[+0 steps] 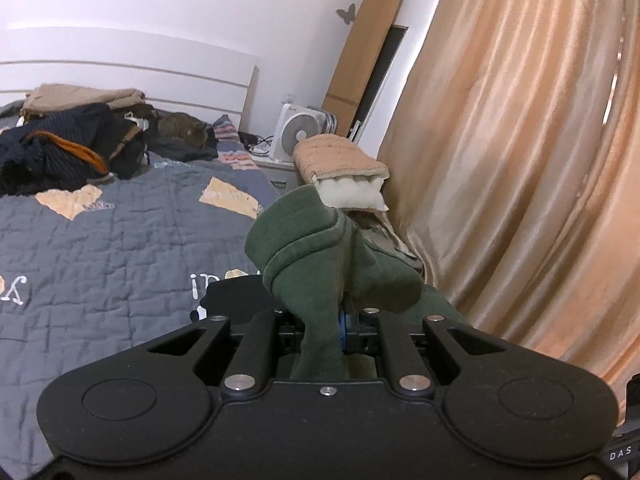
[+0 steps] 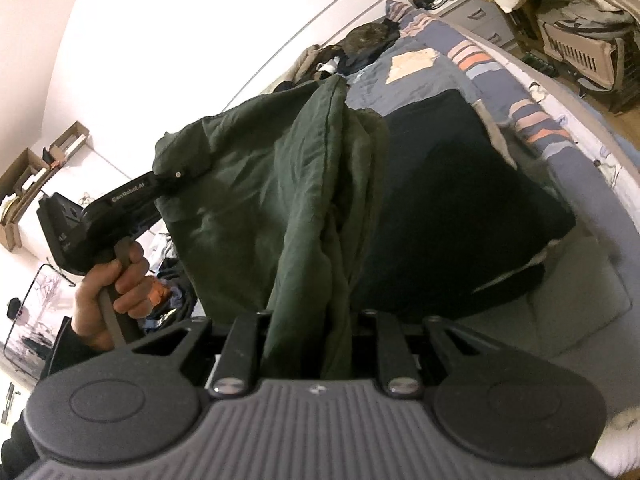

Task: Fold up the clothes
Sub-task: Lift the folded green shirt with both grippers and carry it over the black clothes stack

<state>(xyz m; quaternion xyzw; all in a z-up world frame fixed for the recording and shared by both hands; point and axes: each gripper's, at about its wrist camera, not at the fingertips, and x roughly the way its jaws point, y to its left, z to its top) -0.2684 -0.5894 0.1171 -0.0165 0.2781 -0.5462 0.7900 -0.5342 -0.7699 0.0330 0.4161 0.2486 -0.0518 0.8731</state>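
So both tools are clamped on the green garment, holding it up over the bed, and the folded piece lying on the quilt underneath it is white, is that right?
Not quite. Both the left tool and right tool are shut on the green garment above the bed, but the folded piece beneath it is black, not white. The right wrist view shows it.

A bed [image 1: 120, 240] covered by a grey quilt [image 1: 100, 280] with beige patches is seen. At its 11 o'clock, near the headboard, a heap of dark clothes [image 1: 60, 152] is laid, with a brown bundle [image 1: 182, 130] just beside it. A black garment [image 2: 460, 200] is spread flat on the quilt.
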